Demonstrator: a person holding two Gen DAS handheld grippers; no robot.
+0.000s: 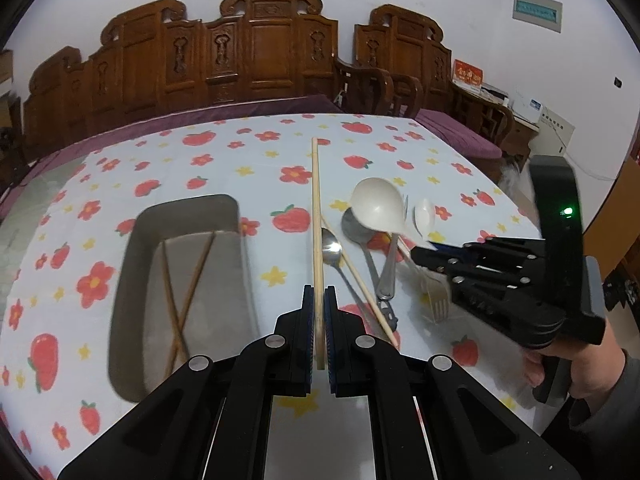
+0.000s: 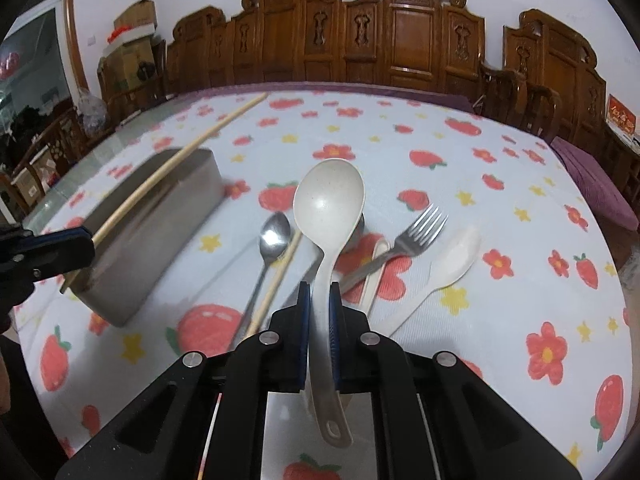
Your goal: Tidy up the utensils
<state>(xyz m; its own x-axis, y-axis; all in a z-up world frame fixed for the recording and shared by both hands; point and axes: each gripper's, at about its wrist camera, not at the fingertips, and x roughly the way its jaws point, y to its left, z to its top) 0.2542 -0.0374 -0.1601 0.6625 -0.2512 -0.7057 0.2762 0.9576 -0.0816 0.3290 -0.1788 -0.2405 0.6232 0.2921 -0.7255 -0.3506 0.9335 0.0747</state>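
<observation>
My left fingers [image 1: 319, 300] clench a pale chopstick [image 1: 316, 216], steel tray [image 1: 120, 280] to their left; my right fingers [image 2: 319, 296] clench a white ladle [image 2: 328, 200]. Either could pivot and slip.

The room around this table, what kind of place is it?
Probably a home dining or living room: carved dark wooden chairs line the wall behind a table under a strawberry-and-flower print tablecloth, with a grey rectangular utensil tray and a large white plastic ladle.
</observation>
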